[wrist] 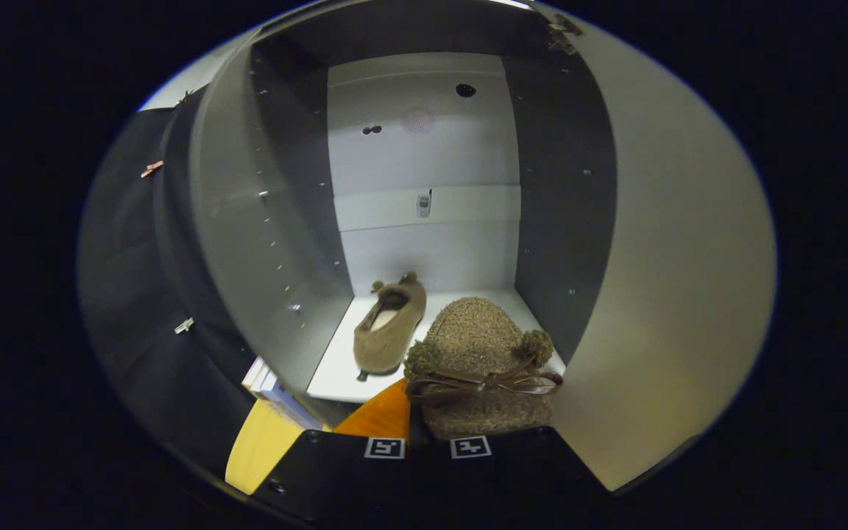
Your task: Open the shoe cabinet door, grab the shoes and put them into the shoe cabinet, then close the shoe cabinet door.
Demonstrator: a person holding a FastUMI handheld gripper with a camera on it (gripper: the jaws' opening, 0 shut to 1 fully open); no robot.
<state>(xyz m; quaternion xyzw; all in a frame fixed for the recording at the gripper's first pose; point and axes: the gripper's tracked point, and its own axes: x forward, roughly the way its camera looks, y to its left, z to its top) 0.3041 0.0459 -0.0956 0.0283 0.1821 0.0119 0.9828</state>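
The cabinet (424, 147) door (674, 294) stands open; one shoe (389, 327) lies already inside on the cabinet floor; the second shoe (479, 368) is clamped in the hand-held gripper (428, 447), just before the opening; placing it and closing the door remain.

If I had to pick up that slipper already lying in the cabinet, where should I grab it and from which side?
Probably by the side wall at the opening, one finger inside and one outside. The slipper lies flat on the cabinet floor, opening up, one end toward the door, so come in from the front and slightly above. The tool looks shut on the second slipper, so set that down first.
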